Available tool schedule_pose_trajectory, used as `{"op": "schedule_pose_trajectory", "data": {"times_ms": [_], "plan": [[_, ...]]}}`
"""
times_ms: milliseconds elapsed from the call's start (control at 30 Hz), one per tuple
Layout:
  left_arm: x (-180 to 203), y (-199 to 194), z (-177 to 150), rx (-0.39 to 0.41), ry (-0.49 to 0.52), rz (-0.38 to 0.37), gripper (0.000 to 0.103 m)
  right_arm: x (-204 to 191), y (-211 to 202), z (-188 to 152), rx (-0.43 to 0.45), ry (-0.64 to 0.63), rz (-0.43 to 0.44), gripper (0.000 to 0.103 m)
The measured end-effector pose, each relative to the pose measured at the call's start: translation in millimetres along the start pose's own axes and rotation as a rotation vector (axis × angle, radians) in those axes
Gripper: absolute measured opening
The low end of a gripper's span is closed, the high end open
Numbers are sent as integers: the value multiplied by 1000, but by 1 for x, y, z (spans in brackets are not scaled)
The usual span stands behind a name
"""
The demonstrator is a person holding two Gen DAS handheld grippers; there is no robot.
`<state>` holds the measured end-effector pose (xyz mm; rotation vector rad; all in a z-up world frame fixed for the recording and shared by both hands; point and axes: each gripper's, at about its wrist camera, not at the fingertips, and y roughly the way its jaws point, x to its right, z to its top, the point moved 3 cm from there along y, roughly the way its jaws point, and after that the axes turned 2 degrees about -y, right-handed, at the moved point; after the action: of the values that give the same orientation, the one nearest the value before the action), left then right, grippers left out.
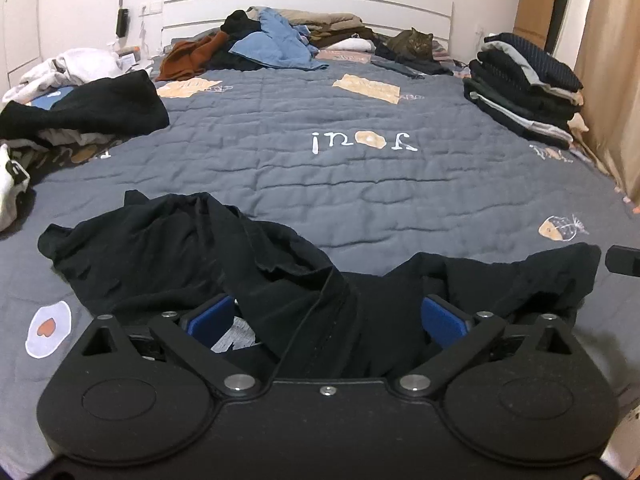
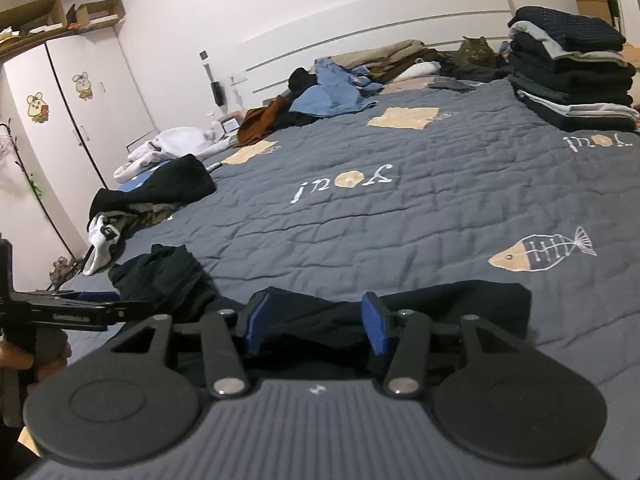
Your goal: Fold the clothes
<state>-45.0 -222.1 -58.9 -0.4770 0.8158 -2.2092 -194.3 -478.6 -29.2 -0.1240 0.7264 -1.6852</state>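
quilt (image 1: 320,184): grey, covers bed | loose pile (image 1: 260,40): at headboard, cat (image 1: 414,44) beside it | folded stack (image 1: 524,88): far right edge | black garment (image 1: 192,248): crumpled at near edge, draped between both grippers | left gripper (image 1: 328,316): fingers spread, cloth lying between | right gripper (image 2: 318,324): fingers spread, over cloth

One black garment (image 1: 192,256) crumpled in front; two grippers, left (image 1: 328,316) and right (image 2: 316,324), each with two blue pads. One stack of folded clothes (image 1: 524,92), one heap of unfolded clothes (image 1: 268,44), one smaller black-and-white pile (image 1: 80,108). One cat (image 1: 416,44). One grey quilt (image 1: 360,184). Two wardrobe stickers (image 2: 38,107).
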Motion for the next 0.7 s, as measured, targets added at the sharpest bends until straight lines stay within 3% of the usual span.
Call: {"op": "schedule_pose_trajectory", "data": {"times_ms": [133,233,300,367,467,700], "plan": [[3,5,0,-14,12,8,83,-7,4,-4,-8,-6,25,50],[4,12,-4,-48,21,6,60,-11,8,-8,-20,-12,37,51],[3,17,-7,-76,20,0,30,-16,12,-11,-31,-24,49,51],[-1,17,-8,-69,-15,-31,18,-23,16,-14,-43,-46,62,51],[-8,11,-4,-20,-60,-63,11,-32,22,-19,-67,-76,83,51],[-31,-12,14,114,-172,-60,6,-48,28,-30,-94,-133,116,51]]}}
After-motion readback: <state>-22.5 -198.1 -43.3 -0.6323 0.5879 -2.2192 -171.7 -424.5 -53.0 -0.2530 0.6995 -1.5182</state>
